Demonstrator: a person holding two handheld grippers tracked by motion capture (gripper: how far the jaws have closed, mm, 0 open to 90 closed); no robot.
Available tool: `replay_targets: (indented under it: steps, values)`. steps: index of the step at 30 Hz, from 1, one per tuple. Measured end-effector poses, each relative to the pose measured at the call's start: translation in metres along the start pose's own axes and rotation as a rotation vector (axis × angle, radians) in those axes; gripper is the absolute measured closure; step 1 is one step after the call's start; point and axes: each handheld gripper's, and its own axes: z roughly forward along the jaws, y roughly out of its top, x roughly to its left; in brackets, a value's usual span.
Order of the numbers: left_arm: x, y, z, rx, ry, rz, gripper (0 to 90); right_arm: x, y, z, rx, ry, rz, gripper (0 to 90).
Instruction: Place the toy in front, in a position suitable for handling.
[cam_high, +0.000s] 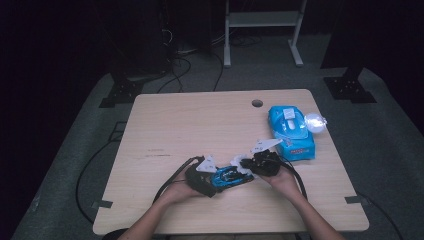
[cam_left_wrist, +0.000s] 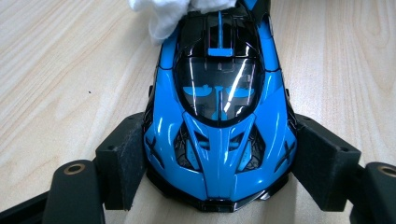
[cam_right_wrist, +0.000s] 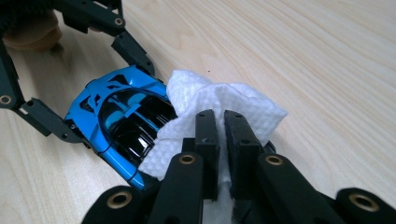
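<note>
The left gripper (cam_high: 212, 181) sits at the left of the pair on the tabletop (cam_high: 200, 125), its jaws pressed against the two flanks of the blue toy car (cam_left_wrist: 219, 126) near one end. In the left gripper view that end lies closest to the camera, right between the pads (cam_left_wrist: 123, 158), and the car's long axis runs straight away from the gripper, along the line of the jaws. Seen from the high view, the car (cam_high: 231, 176) lies between the two grippers, its length running roughly from the left gripper toward the right one.

At the car's far end sits the white wipe (cam_right_wrist: 219, 109). The right gripper (cam_right_wrist: 221, 154) has its jaws pressed together on a fold of this wipe, and the rest of it drapes onto the car's dark roof and the end nearest that gripper. So from the right gripper the car (cam_right_wrist: 119, 121) lies just ahead and to its left in its own view, lengthwise away from it, toward the left gripper's jaws beyond.

The right hand is the one placed to work; I judge the coming stroke should follow the car's length, wiping toward the held end.
</note>
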Motion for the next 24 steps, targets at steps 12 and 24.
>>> replay_targets:
  steps: [12,24]
  values:
    - [0.0,0.0,0.0,-0.003,0.0,-0.006,25.3,0.014,-0.02,-0.035,0.037,-0.055,-0.066,83.7]
    - [0.001,0.0,0.001,-0.005,-0.007,-0.005,25.3,-0.004,-0.007,-0.02,0.016,-0.099,-0.004,83.7]
